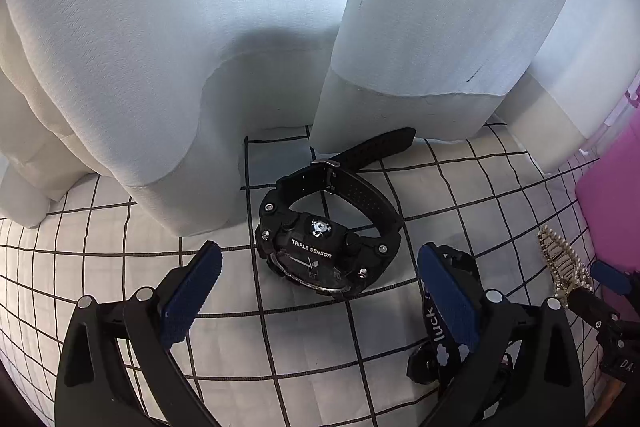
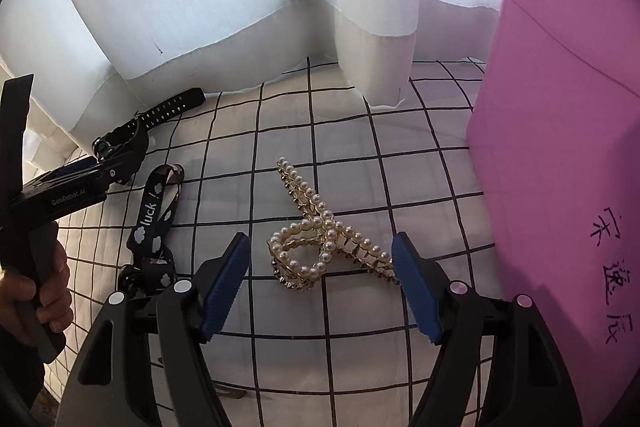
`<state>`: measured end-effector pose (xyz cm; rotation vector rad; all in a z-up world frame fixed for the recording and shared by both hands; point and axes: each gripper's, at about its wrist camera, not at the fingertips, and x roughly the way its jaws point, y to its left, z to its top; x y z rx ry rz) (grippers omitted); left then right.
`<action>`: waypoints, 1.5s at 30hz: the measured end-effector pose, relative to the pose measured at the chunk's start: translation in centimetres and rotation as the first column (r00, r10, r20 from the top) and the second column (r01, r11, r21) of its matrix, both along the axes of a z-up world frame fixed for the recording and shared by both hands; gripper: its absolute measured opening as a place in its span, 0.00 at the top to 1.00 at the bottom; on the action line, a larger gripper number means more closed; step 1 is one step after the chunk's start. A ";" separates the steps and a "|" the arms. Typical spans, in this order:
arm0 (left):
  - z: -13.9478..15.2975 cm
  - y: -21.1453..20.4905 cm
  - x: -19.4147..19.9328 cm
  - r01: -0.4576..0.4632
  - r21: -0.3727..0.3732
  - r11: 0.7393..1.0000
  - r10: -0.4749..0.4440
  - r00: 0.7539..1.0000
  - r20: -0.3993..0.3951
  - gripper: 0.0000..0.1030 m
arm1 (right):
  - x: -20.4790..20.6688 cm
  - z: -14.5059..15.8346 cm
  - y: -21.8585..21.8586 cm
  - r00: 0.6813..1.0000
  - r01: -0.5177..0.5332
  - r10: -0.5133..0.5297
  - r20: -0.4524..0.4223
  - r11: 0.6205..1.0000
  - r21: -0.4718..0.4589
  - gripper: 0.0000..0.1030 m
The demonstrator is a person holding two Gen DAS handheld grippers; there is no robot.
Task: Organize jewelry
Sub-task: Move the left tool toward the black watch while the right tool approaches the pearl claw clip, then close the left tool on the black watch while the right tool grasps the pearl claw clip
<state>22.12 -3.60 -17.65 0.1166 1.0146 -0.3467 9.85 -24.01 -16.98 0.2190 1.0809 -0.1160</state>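
Your left gripper (image 1: 320, 299): wide open, holding nothing, near the watch (image 1: 328, 227) | your right gripper (image 2: 320, 287): wide open around the pearl hair clip (image 2: 320, 239), not squeezing it

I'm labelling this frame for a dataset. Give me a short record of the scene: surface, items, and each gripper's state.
surface: checked cloth
items: black watch, pearl hair clip, "luck" strap, pink box
left gripper: open, watch ahead of it, untouched
right gripper: open, fingers either side of the clip

Checked cloth (image 2: 344, 147) bears watch (image 1: 328, 247), pearl clip (image 2: 320, 243), lanyard (image 2: 154, 223), pink box (image 2: 560, 147).
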 end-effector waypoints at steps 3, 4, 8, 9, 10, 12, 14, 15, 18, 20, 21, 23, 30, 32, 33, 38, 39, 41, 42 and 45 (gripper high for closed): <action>-0.1 0.0 0.1 0.001 0.002 1.000 -0.001 1.000 0.000 0.06 | 0.6 -0.7 0.0 0.999 -0.016 0.014 -0.033 0.999 -0.040 0.31; -0.2 0.0 0.4 0.002 0.005 1.000 -0.002 1.000 0.000 0.06 | 0.8 -1.0 -0.2 0.999 -0.019 0.017 -0.041 0.999 -0.042 0.31; -0.5 -0.7 1.0 0.005 0.018 1.000 -0.005 1.000 0.005 0.06 | 1.4 -1.9 -0.4 0.998 -0.021 0.018 -0.057 0.999 -0.044 0.31; -0.6 -0.8 1.1 0.004 0.021 1.000 -0.004 1.000 0.004 0.06 | 1.5 -2.2 -0.4 0.997 -0.024 0.021 -0.069 0.999 -0.042 0.31; -0.8 -0.9 1.3 0.003 0.023 1.000 -0.003 1.000 0.001 0.06 | 1.5 -2.4 -0.5 0.997 -0.023 0.020 -0.070 0.999 -0.038 0.30; -0.9 -1.1 1.7 -0.002 0.025 1.000 0.002 1.000 -0.006 0.06 | 1.5 -2.5 -0.4 0.998 -0.021 0.018 -0.056 0.998 -0.054 0.28; -1.1 -1.1 2.3 -0.008 0.026 1.000 0.008 1.000 -0.010 0.06 | 1.6 -2.6 -0.2 0.998 -0.029 0.025 -0.050 0.996 -0.080 0.26; -1.2 -1.2 2.4 -0.011 0.028 1.000 0.012 1.000 -0.012 0.06 | 1.5 -2.7 0.1 0.998 -0.038 0.033 -0.050 0.995 -0.097 0.23; -1.4 -1.7 3.0 -0.019 0.042 0.999 0.019 1.000 -0.010 0.06 | 1.5 -2.9 0.1 0.999 -0.024 0.021 -0.037 0.994 -0.102 0.15; -1.6 -2.2 3.0 -0.014 0.065 0.998 0.014 1.000 0.002 0.06 | 1.5 -3.1 0.1 0.999 -0.019 0.016 -0.029 0.994 -0.109 0.11; -1.6 -2.4 3.0 -0.012 0.074 0.997 0.012 1.000 0.010 0.05 | 1.5 -3.1 0.0 1.000 -0.015 0.013 -0.022 0.994 -0.110 0.09; -1.7 -2.9 2.9 -0.017 0.071 0.997 0.016 1.000 0.022 0.05 | 1.4 -3.2 0.2 1.000 -0.013 0.012 -0.011 0.993 -0.118 0.08; -1.9 -3.4 1.8 -0.019 0.066 0.998 0.016 0.999 0.044 0.05 | 0.7 -3.3 0.1 1.000 -0.016 0.016 0.000 0.993 -0.117 0.08; -1.8 -2.8 1.0 -0.012 0.064 0.998 0.010 0.999 0.039 0.07 | 0.5 -3.2 -0.1 1.000 -0.017 0.015 -0.016 0.993 -0.113 0.08; -1.7 -2.8 0.9 -0.007 0.065 0.998 0.005 0.999 0.036 0.10 | 0.5 -3.1 -0.1 1.000 -0.018 0.016 -0.024 0.994 -0.111 0.08; -1.0 -3.3 0.3 0.012 0.048 0.999 -0.014 0.999 0.036 0.31 | 1.8 -3.2 0.1 0.999 -0.032 0.030 -0.023 0.994 -0.103 0.09; -0.9 -3.2 0.2 0.012 0.042 0.999 -0.014 0.999 0.038 0.34 | 1.8 -3.2 0.1 0.999 -0.036 0.034 -0.024 0.994 -0.101 0.10; -0.8 -2.9 -0.1 0.015 0.025 1.000 -0.016 0.999 0.039 0.35 | 1.9 -3.2 0.3 0.999 -0.040 0.038 -0.028 0.994 -0.097 0.10; -0.8 -2.9 -0.2 0.017 0.024 1.000 -0.018 0.999 0.041 0.35 | 2.0 -3.2 0.3 0.999 -0.042 0.039 -0.027 0.995 -0.093 0.10; -0.7 -2.9 -0.7 0.015 0.023 1.000 -0.016 0.999 0.041 0.36 | 1.6 -2.9 1.2 0.999 -0.050 0.048 -0.023 0.994 -0.097 0.15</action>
